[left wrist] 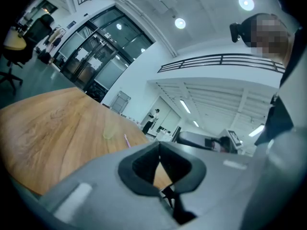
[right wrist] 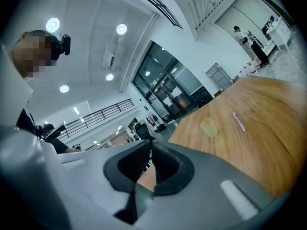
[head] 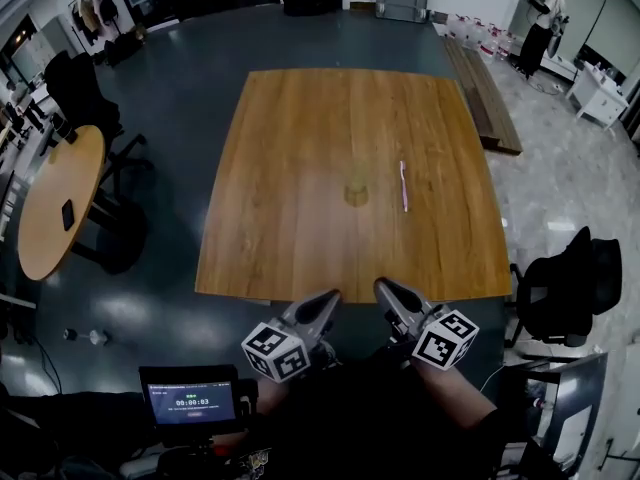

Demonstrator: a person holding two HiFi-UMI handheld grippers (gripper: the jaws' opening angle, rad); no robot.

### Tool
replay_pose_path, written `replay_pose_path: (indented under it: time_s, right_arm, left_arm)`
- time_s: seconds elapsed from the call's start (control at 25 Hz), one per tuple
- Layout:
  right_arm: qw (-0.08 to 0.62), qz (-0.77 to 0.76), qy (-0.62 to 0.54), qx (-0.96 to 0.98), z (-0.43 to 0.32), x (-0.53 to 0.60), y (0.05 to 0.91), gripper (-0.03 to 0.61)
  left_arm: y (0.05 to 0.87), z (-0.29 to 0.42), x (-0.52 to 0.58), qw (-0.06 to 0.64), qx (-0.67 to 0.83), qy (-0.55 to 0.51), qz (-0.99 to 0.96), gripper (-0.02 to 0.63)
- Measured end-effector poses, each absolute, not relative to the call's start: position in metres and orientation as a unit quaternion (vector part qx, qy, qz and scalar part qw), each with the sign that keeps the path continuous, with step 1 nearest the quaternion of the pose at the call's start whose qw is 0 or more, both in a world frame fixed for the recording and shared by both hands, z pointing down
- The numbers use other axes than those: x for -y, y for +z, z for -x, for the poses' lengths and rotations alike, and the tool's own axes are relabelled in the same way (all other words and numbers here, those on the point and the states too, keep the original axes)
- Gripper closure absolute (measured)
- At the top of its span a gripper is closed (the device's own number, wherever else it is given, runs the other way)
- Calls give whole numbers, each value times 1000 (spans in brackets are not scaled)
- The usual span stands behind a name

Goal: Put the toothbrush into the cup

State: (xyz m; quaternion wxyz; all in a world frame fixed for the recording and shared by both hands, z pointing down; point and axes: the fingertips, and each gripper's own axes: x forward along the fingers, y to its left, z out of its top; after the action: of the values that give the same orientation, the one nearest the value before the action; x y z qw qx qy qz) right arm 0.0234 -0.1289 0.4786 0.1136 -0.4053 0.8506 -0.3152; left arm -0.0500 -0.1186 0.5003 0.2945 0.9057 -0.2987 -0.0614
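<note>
Toothbrush (head: 404, 186) lies flat on the wooden table (head: 290, 148), just right of the upright cup (head: 357, 194), not touching it. Your left gripper (head: 326, 300) and right gripper (head: 384, 289) hang at the table's near edge, both clenched on nothing, well apart from the cup and toothbrush.

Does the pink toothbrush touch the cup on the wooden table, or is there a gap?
Apart. The head view shows the toothbrush lying right of the cup, with bare table between them.
</note>
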Motion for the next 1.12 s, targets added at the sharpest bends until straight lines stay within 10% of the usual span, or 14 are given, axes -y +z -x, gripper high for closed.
replay_pose_path:
  time_s: [1.12]
  right_arm:
    - [-356, 442, -485, -665, -213, 442, 733, 491]
  left_arm:
    - [521, 71, 181, 321, 474, -77, -816, 609]
